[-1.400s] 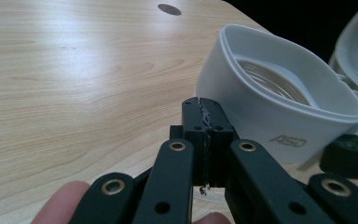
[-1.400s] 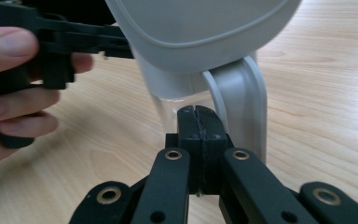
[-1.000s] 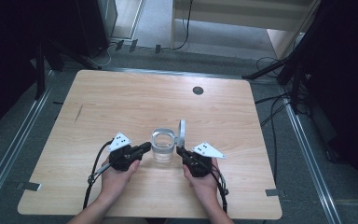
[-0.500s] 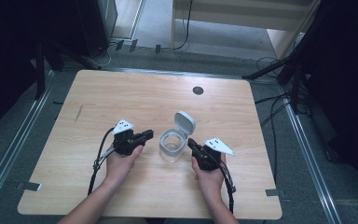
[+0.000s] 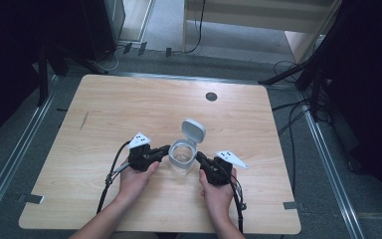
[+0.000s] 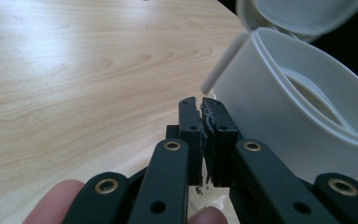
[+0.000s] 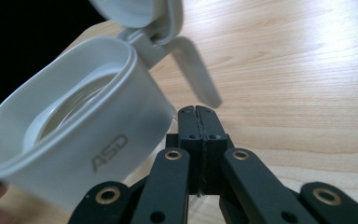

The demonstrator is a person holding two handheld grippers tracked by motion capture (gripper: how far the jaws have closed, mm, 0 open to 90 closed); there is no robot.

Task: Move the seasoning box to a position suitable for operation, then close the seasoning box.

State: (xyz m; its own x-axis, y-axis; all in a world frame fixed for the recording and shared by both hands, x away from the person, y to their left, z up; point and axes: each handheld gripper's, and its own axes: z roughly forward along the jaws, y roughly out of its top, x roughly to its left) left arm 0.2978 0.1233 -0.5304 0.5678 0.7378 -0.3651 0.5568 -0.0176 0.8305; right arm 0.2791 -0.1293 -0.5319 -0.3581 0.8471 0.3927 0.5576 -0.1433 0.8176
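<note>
White plastic container (image 5: 182,157), lid open, sits near the table's (image 5: 129,104) front edge between closed, empty left gripper (image 5: 164,150) and right gripper (image 5: 199,158); a nudge could tip it.

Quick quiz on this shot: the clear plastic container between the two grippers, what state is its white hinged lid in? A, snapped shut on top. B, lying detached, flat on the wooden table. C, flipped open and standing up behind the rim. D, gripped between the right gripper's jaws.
C: in the high view the white hinged lid stands raised behind the rim of the clear plastic container, attached at the hinge, while the right gripper is shut on nothing.
</note>
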